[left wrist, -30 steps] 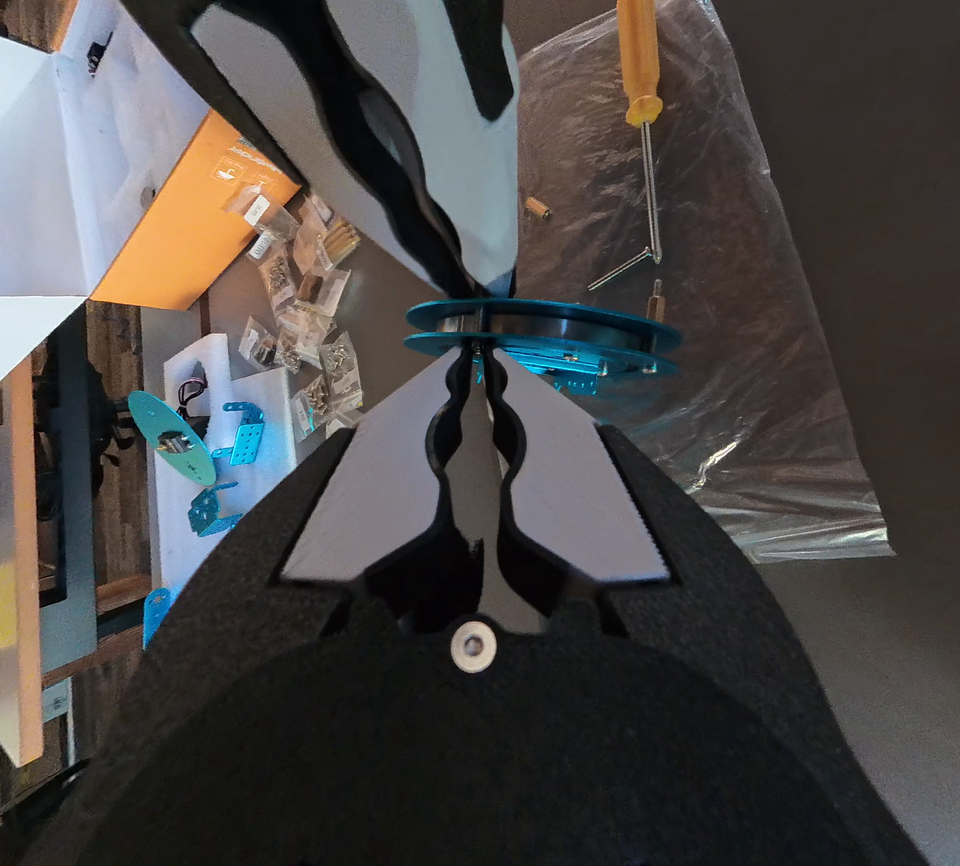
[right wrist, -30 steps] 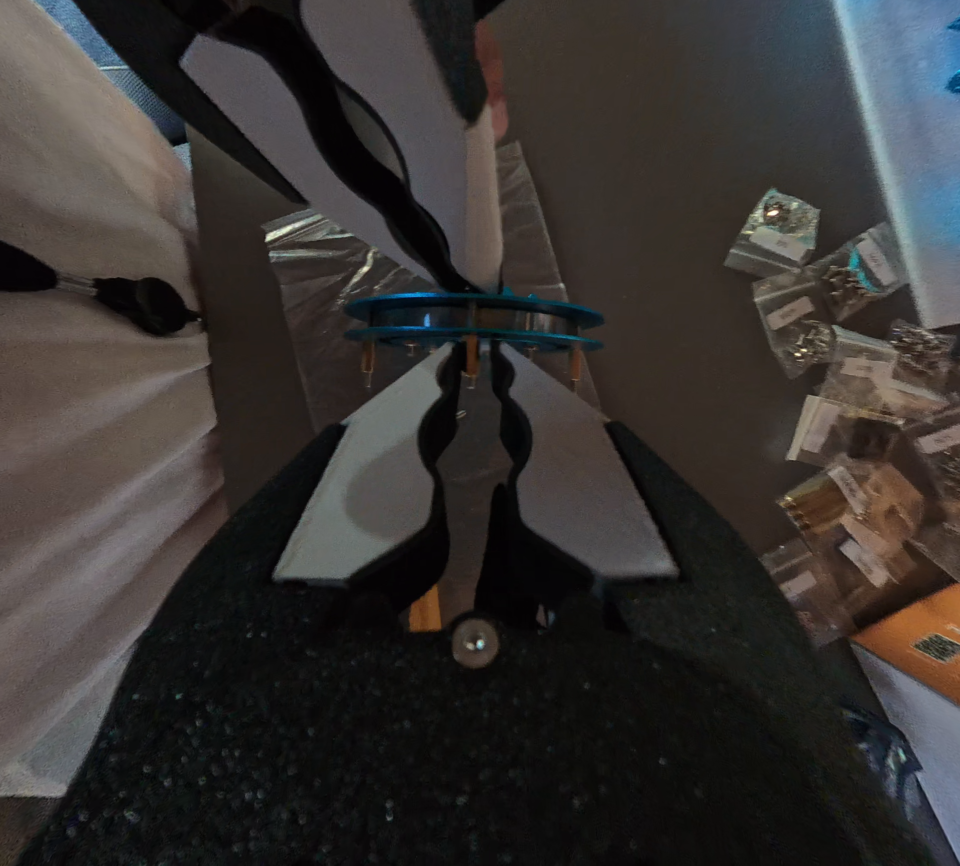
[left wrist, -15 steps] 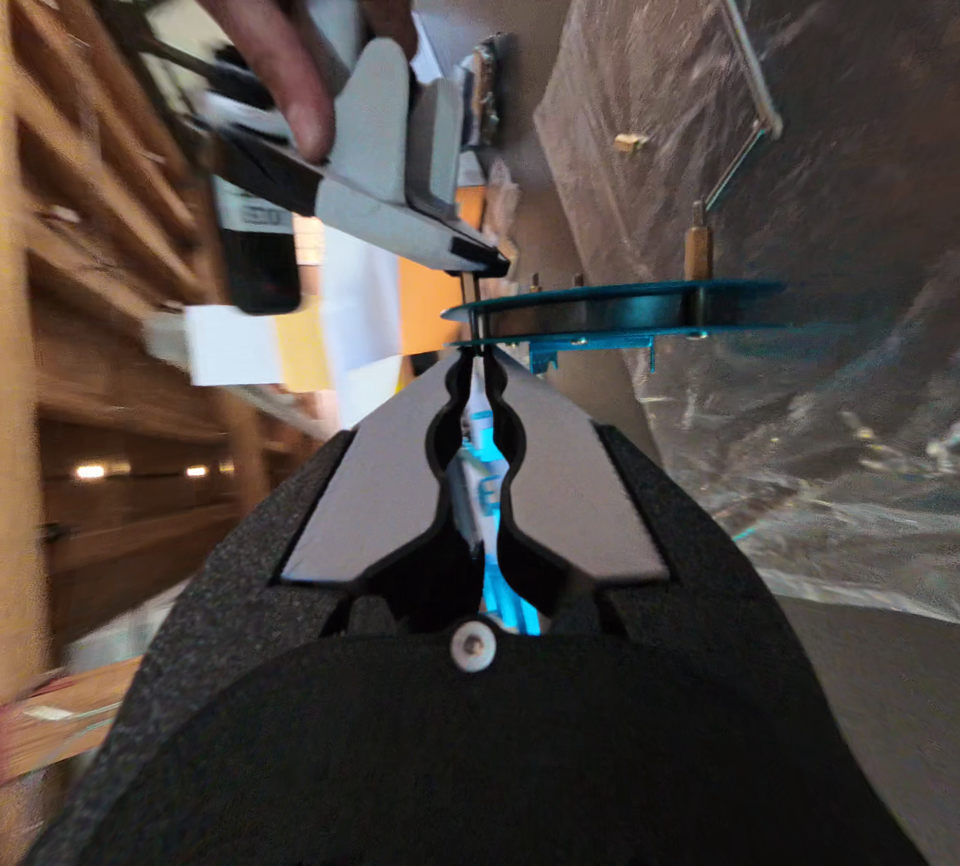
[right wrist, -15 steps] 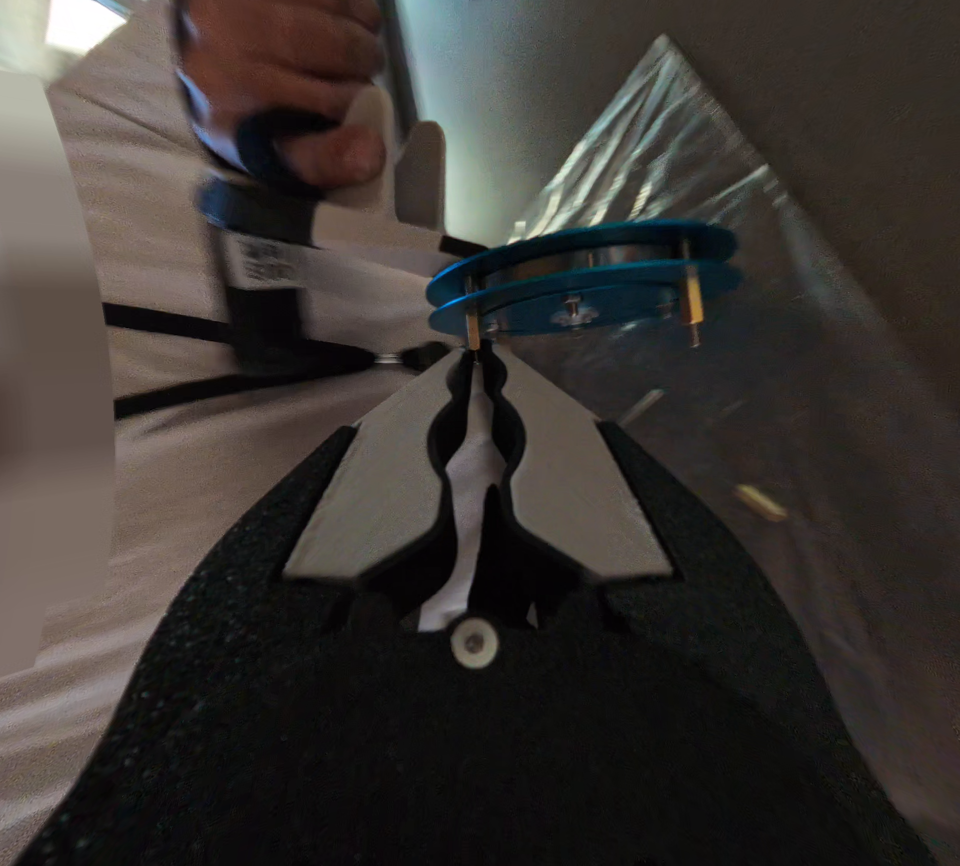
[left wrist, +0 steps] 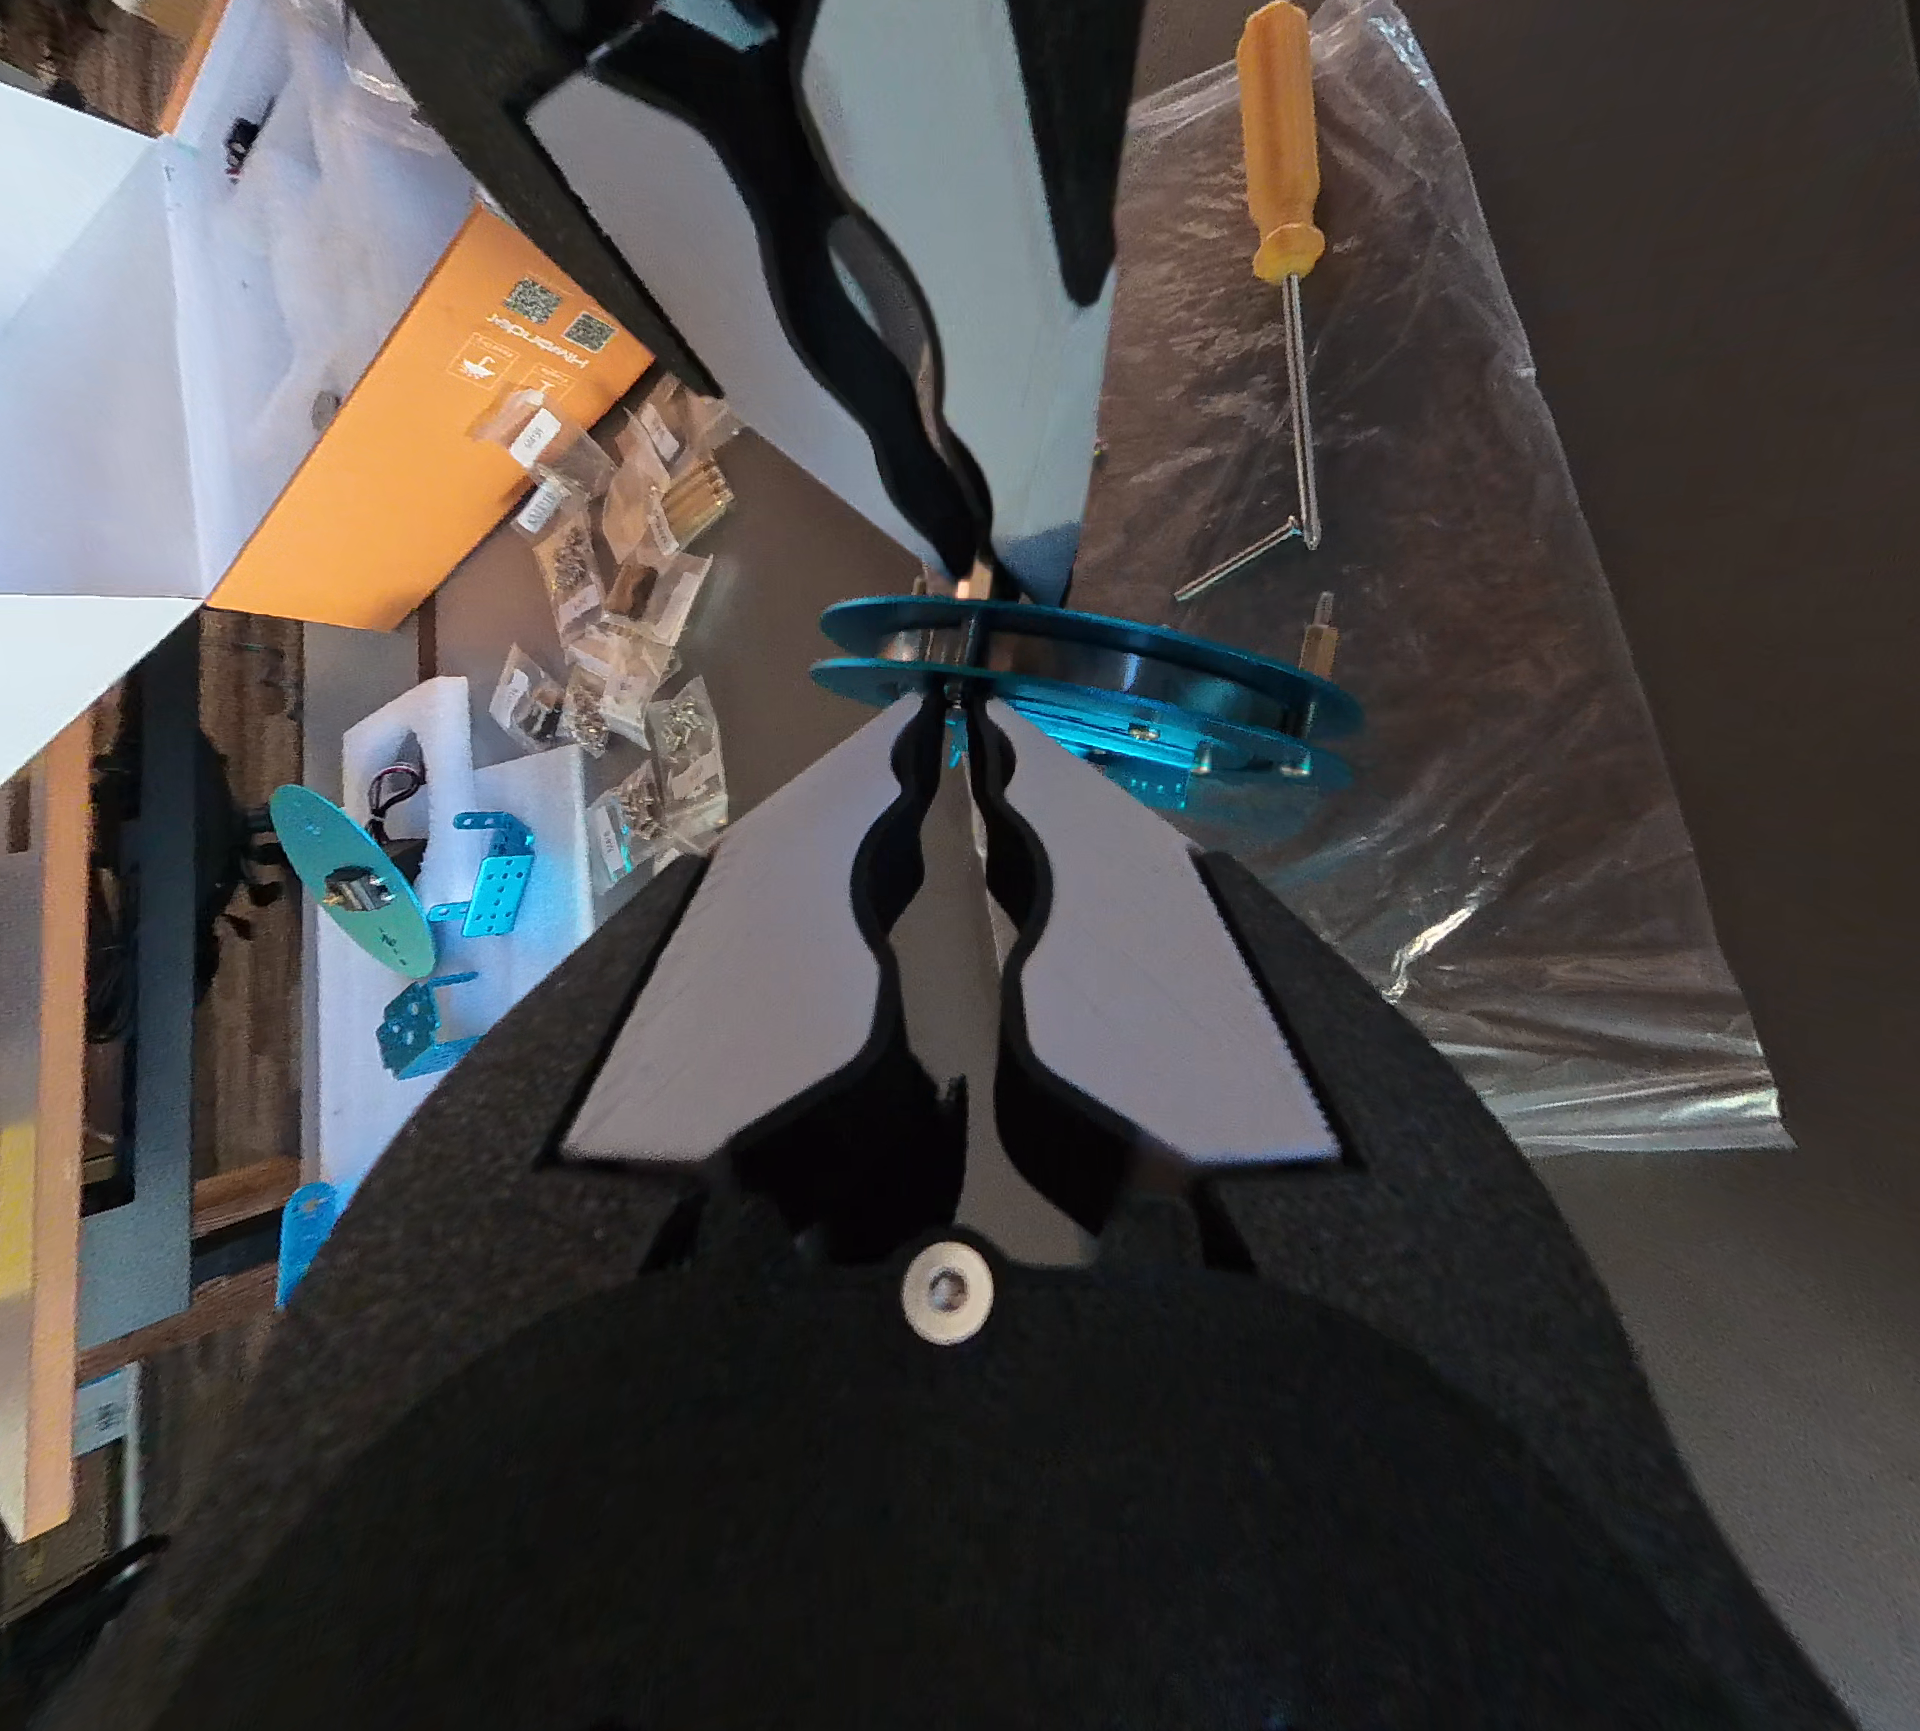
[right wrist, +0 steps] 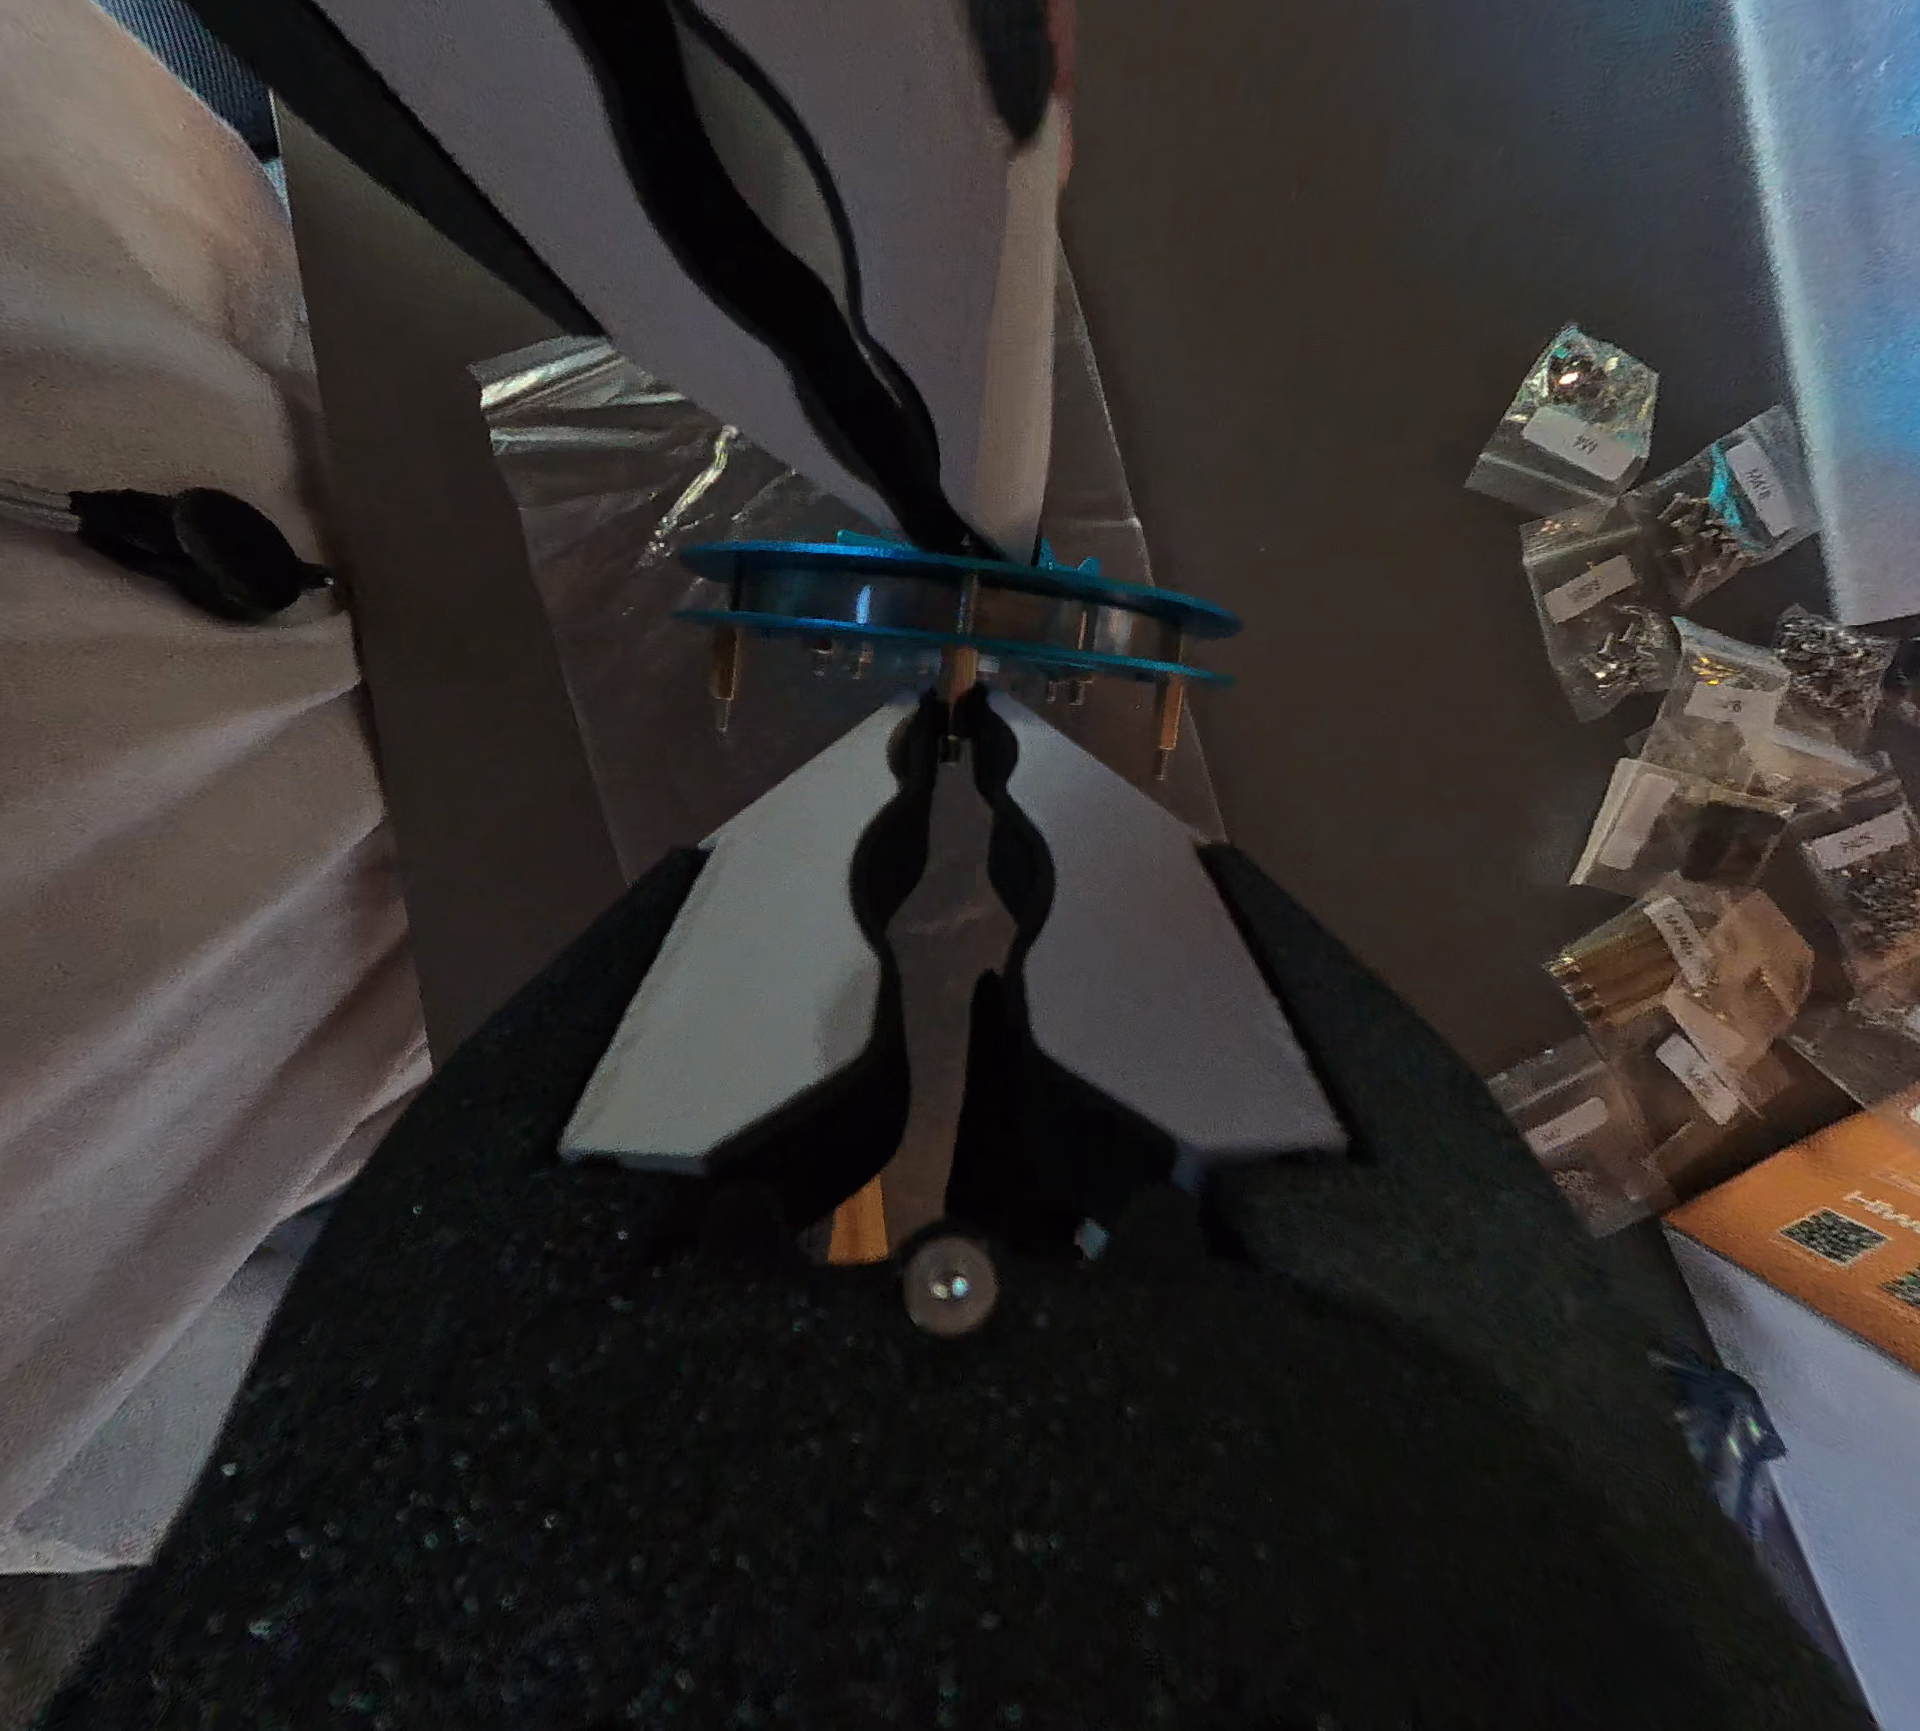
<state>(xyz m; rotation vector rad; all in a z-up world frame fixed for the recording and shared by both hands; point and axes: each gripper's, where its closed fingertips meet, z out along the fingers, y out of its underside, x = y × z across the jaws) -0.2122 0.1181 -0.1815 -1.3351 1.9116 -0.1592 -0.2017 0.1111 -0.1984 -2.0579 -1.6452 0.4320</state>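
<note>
A blue two-disc assembly (left wrist: pixel 1101 679) with brass standoffs is held in the air above a clear plastic bag (left wrist: pixel 1507 746). My left gripper (left wrist: pixel 954 713) is shut on the assembly's rim, at a small pin on the near side. My right gripper (left wrist: pixel 977 575) comes in from the top and pinches the opposite side. In the right wrist view my right gripper (right wrist: pixel 951 731) is shut on a brass standoff (right wrist: pixel 962 668) under the assembly (right wrist: pixel 831 561). The left gripper (right wrist: pixel 971 538) grips the assembly from above.
A yellow screwdriver (left wrist: pixel 1281 143), an Allen key (left wrist: pixel 1242 561) and a loose brass standoff (left wrist: pixel 1320 642) lie on the bag. Small bags of screws (left wrist: pixel 623 601) (right wrist: pixel 1714 746), an orange box (left wrist: pixel 416 445) and white foam with blue brackets (left wrist: pixel 457 912) lie to one side. A person's white garment (right wrist: pixel 156 798) is close. Left and right tips are no more than a few centimetres apart.
Half a second ago both views were swung sideways toward shelves and the person's hands. Now they look down at the table again, as one second ago. Both grippers kept their hold on the assembly.
</note>
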